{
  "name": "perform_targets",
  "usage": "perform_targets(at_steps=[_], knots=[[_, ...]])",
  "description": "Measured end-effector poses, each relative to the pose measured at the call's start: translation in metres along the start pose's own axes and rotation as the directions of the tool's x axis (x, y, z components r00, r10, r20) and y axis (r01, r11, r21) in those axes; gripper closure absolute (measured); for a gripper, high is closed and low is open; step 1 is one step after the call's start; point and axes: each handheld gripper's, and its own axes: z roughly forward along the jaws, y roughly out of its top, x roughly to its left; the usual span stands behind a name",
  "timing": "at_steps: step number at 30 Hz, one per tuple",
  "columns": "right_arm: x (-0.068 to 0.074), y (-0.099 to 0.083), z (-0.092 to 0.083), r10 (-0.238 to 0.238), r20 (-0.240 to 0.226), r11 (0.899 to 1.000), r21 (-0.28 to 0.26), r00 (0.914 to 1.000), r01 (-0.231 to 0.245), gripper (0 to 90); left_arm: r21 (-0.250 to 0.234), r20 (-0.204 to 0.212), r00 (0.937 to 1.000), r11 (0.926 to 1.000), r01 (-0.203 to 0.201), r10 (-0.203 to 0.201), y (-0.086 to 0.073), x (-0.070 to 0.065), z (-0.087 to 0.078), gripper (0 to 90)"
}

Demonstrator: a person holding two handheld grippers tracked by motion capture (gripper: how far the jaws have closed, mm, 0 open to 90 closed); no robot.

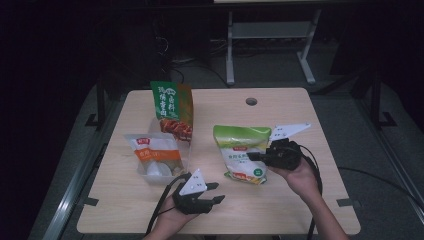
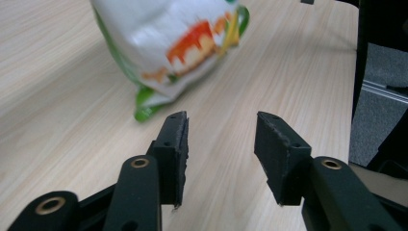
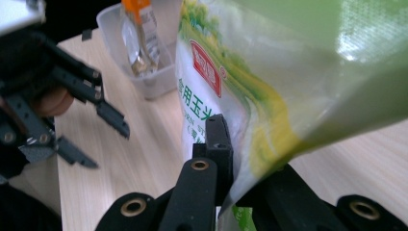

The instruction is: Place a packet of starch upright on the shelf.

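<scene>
My right hand-held gripper [image 3: 226, 159] is clamped on the green bag's [image 1: 243, 152] edge at mid-bench; the left hand-held gripper [image 2: 221, 139], half open, holds nothing. Next I'd lift toward the clear bin [image 1: 186, 159], far left.

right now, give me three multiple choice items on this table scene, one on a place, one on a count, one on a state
1. Where does the orange-labelled packet sit?
A. in the clear tub
B. on the floor
C. in a hand

2. How many packets are on the table?
A. one
B. three
C. five

3. How is the right gripper?
A. open, empty
B. shut on the green-and-white bag
C. lying on the table

Answers: 1 A, the tub's walls surround it. 2 B, the orange-labelled packet, the bag and an upright green-and-red packet. 3 B, the right gripper view shows its jaws pinching the bag's edge.
</scene>
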Motion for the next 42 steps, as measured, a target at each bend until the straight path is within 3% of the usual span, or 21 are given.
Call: perform_targets(at_steps=[1,8,26,42], knots=[[-0.001,0.002,0.0,0.005,-0.002,1.0,-0.002,1.0,-0.005,88.9,-0.002,0.006,0.9998,0.9998,0.021,-0.021,-0.002,-0.001,-0.001,53.1],[-0.003,0.029,0.008,-0.005,-0.011,1.0,-0.024,0.9999,0.005,89.1,-0.002,0.003,0.9997,0.9997,0.026,-0.026,-0.008,0.002,-0.007,47.7],[0.003,0.097,0.038,-0.042,-0.046,0.999,-0.031,0.998,0.041,89.3,-0.007,-0.009,0.9999,0.9999,0.009,-0.009,-0.017,0.005,-0.019,46.0],[0.01,0.14,0.072,-0.079,-0.077,0.996,-0.057,0.9939,0.075,89.4,-0.011,0.008,0.9997,0.9996,0.024,-0.024,-0.02,0.003,-0.017,44.0]])
